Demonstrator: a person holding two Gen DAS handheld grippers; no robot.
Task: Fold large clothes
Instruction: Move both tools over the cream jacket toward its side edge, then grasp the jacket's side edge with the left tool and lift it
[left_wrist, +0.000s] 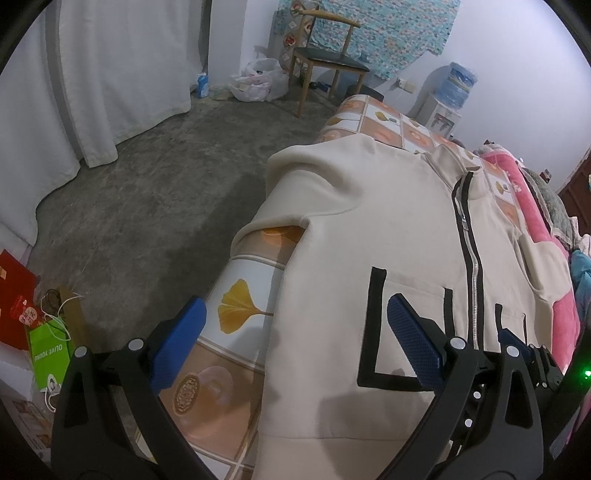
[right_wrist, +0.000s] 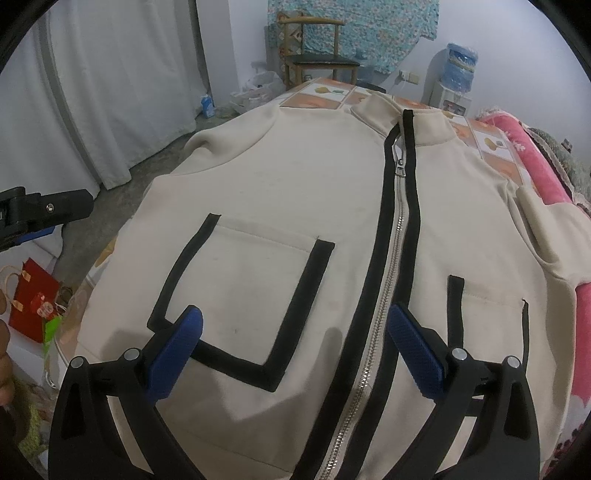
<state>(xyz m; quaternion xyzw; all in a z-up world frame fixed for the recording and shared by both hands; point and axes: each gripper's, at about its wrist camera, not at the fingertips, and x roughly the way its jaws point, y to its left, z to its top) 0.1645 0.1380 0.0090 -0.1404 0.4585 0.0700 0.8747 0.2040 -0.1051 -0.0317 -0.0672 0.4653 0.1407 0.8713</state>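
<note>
I see a cream jacket (right_wrist: 295, 177) with a silver zip (right_wrist: 384, 295) edged in black, and black trim outlining its pockets (right_wrist: 243, 291). Under it the tabletop (left_wrist: 236, 306) wears a cloth of orange, peach and white squares, one bearing a yellow ginkgo leaf (left_wrist: 236, 304). My grippers are black with blue pads (right_wrist: 417, 354). Beyond, I make out a pink blanket (right_wrist: 539, 173), white curtains (left_wrist: 122, 74), a grey floor (left_wrist: 147, 192), a red bag (right_wrist: 33, 299), a green bag (left_wrist: 51, 354) and a turquoise patterned hanging (right_wrist: 351, 29).

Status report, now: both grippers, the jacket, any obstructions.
Left gripper open, empty, over jacket's edge. Right gripper open, empty, above the hem. Cream jacket flat, front up, zipped, unfolded. Nothing lying on it.
</note>
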